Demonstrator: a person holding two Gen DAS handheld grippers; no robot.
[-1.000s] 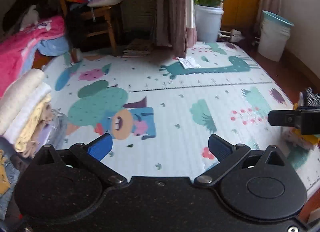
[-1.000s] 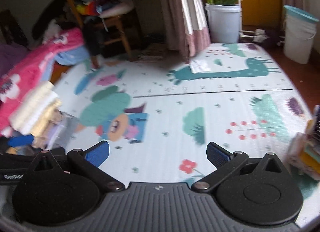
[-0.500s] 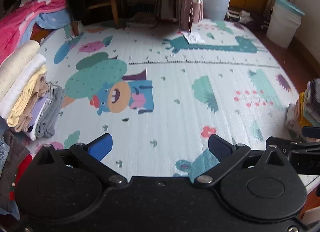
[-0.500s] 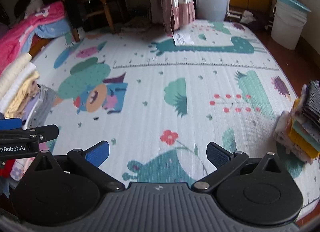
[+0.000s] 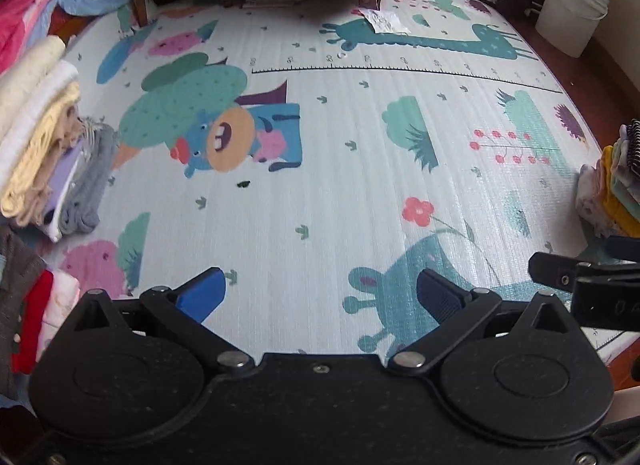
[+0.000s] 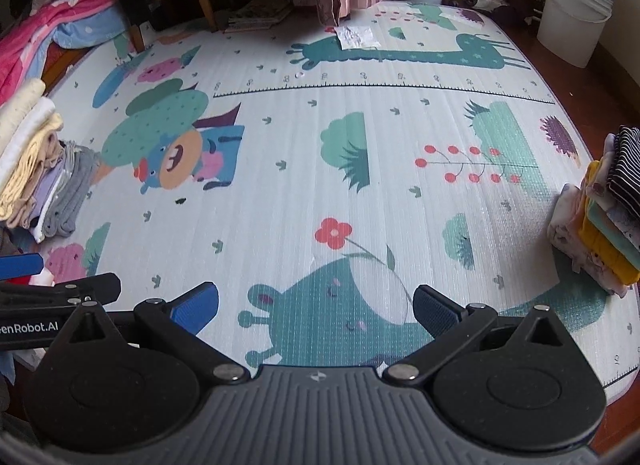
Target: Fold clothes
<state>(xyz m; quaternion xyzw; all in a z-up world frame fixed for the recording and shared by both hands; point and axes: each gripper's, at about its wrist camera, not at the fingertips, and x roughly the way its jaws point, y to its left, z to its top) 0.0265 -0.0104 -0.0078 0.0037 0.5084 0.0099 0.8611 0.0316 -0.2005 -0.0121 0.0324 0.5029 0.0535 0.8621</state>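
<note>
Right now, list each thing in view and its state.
left gripper: open, empty.
right gripper: open, empty.
left clothes stack: folded, leaning.
right clothes stack: folded, piled.
play mat: flat, middle bare.
paper slip: lying on the mat.
white bucket: upright.

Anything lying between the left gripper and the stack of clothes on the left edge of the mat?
Nothing visible. Only bare mat separates the open left gripper from the stack, which lies ahead and off to its left.
</note>
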